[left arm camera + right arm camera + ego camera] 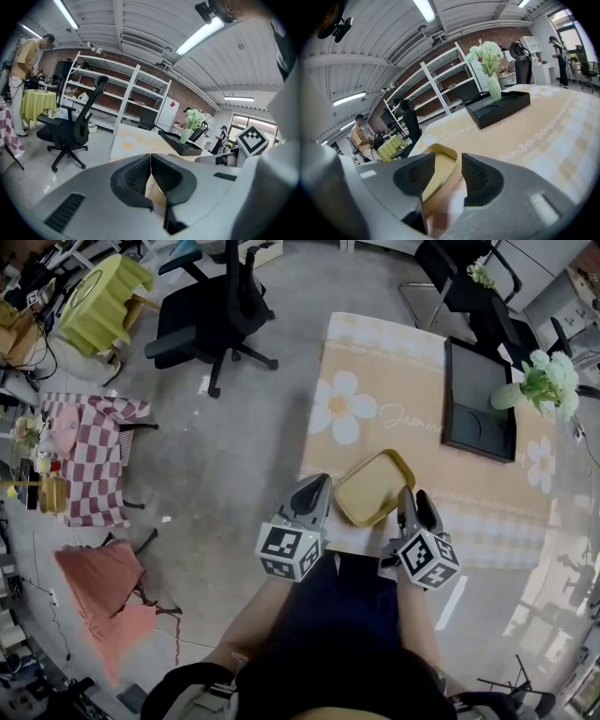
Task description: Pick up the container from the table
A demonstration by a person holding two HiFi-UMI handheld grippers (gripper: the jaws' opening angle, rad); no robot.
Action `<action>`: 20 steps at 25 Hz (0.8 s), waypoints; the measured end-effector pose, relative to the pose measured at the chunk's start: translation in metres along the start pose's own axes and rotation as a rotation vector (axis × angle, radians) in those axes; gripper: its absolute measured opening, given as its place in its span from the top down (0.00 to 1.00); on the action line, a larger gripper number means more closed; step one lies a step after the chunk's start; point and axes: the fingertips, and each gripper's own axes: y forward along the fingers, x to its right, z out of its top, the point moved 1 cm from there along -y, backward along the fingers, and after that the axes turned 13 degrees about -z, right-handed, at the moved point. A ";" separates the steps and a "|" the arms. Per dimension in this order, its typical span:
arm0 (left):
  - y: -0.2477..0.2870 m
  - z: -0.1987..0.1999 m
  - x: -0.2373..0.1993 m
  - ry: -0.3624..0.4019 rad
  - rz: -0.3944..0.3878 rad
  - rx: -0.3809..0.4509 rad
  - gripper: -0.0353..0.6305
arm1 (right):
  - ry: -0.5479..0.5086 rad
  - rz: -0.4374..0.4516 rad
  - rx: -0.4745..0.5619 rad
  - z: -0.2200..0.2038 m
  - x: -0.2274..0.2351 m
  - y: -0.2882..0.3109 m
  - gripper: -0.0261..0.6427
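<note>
Yellow shallow rounded-sq container, empty, flat on table nr its front edge.

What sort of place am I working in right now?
Probably an open workshop or lab-style office: black swivel chair on a concrete floor, white metal shelving against a brick wall, cloth-covered table.

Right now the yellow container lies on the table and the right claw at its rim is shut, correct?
No. The right claw is open, its jaws apart around the rim, as the right gripper view shows. The yellow container does lie on the table.
</note>
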 end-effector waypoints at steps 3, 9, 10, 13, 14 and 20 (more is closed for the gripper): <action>0.001 -0.002 -0.004 -0.005 -0.001 -0.009 0.93 | 0.053 -0.006 -0.036 -0.007 0.000 0.006 0.70; 0.005 -0.008 -0.007 -0.023 -0.007 -0.026 0.93 | 0.081 -0.010 -0.086 -0.017 -0.001 0.016 0.70; 0.005 -0.009 -0.008 -0.027 -0.008 -0.027 0.93 | 0.083 -0.012 -0.093 -0.018 -0.001 0.018 0.70; 0.005 -0.012 -0.010 -0.037 -0.007 -0.031 0.93 | 0.092 -0.019 -0.116 -0.023 -0.001 0.022 0.70; 0.006 -0.012 -0.010 -0.040 -0.006 -0.031 0.93 | 0.096 -0.019 -0.124 -0.025 0.000 0.023 0.70; 0.008 -0.012 -0.012 -0.040 -0.004 -0.029 0.93 | 0.103 -0.026 -0.150 -0.030 0.001 0.025 0.74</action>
